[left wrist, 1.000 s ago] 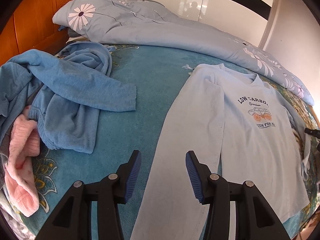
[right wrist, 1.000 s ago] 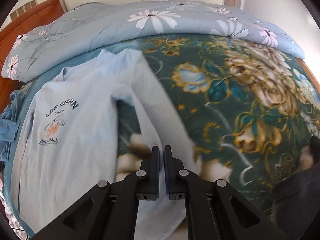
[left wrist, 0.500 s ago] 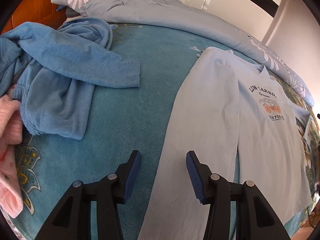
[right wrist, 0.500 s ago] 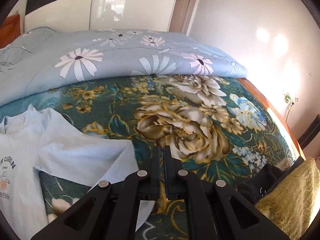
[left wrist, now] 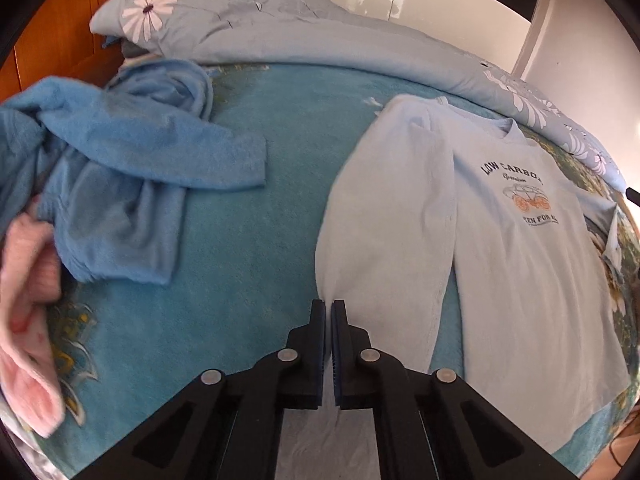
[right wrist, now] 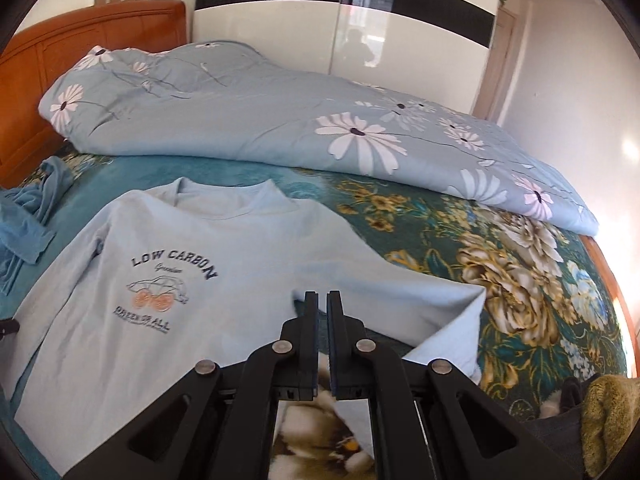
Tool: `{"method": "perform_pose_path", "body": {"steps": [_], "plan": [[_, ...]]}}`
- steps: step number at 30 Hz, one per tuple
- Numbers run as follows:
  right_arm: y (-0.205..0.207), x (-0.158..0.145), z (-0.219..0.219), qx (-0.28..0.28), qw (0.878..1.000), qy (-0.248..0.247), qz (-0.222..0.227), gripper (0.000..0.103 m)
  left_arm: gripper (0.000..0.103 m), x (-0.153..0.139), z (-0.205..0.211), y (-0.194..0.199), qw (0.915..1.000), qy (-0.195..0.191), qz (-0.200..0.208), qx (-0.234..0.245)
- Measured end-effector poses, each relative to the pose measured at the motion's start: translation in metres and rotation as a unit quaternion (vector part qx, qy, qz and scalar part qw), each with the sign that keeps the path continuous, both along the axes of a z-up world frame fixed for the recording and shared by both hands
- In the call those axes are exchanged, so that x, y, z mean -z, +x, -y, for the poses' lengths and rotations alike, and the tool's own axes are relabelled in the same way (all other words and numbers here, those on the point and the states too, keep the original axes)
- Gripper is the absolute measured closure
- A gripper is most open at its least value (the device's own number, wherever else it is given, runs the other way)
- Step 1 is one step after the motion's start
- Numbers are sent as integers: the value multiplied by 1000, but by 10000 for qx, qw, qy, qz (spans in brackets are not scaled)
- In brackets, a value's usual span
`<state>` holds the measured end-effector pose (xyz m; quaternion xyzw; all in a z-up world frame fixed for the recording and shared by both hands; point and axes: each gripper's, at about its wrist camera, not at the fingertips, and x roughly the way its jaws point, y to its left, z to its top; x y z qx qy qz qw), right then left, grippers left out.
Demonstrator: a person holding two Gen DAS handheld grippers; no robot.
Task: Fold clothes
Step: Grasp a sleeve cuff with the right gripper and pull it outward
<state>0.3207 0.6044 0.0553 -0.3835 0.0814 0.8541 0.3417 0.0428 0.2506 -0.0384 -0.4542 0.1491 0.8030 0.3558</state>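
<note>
While both claws read as clenched, what each one pinches differs in clarity. Left claw (left wrist: 327,312) has its jaws pressed together on the lower part of the left sleeve (left wrist: 384,248), with pale fabric running under and between the blue pads. Right claw (right wrist: 322,304) is closed too, on the right sleeve (right wrist: 420,300), which is folded inward across the shirt body (fabric edge sits right at the jaw tips, pale cloth also showing below them).

Light-blue long-sleeve shirt (right wrist: 160,264) lies face up on the bed, collar toward the duvet, chest print reading LOW CARBON with a small car graphic (right wrist: 158,292). In the left wrist view the left sleeve runs straight down alongside the body of the shirt, touching it.

Bedspread (left wrist: 248,280) is teal with gold and white floral pattern; shirt rests directly on it. Left of the shirt and apart from it, a crumpled blue garment (left wrist: 120,184) is heaped, with a pink fuzzy item (left wrist: 28,312) just beside it at the bed edge (blurred). Behind the shirt a light-blue duvet with white daisies (right wrist: 320,128) is bunched across the bed. Orange wooden headboard (right wrist: 80,40) at the left rear. Glossy white-and-black wardrobe (right wrist: 340,12) behind the bed. Yellow-green fuzzy item (right wrist: 612,420) at lower right of the right wrist view, partly cut off.
</note>
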Motion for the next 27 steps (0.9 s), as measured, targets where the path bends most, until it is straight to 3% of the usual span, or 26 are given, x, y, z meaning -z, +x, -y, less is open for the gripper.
{"method": "perform_pose_path", "body": {"steps": [6,12,16,20,22,23,24,27], "plan": [[-12,-1,20,-271,9996,16,14,100,100,-48,0,-73,9895,-691,-1228,-337],[-12,22,11,-129,9995,-186,209,100,100,-57,-30,-142,9773,-1278,-1616,-495],[-5,44,4,8,9980,-573,267,100,99,-34,-52,-173,9761,-1551,-1431,-530],[10,54,7,70,9966,-762,294,100,95,-24,-49,-168,9881,-1112,-958,-462],[19,54,10,96,9961,-852,229,100,77,-25,-40,-156,9910,-935,-830,-485],[26,54,15,102,9954,-933,166,100,61,-27,-34,-146,9908,-876,-913,-472],[33,56,21,108,9946,-1032,99,99,53,-30,-27,-136,9905,-818,-1005,-457],[57,63,42,78,9900,-1404,-89,99,51,-41,0,-100,9919,-506,-1036,-529]]}}
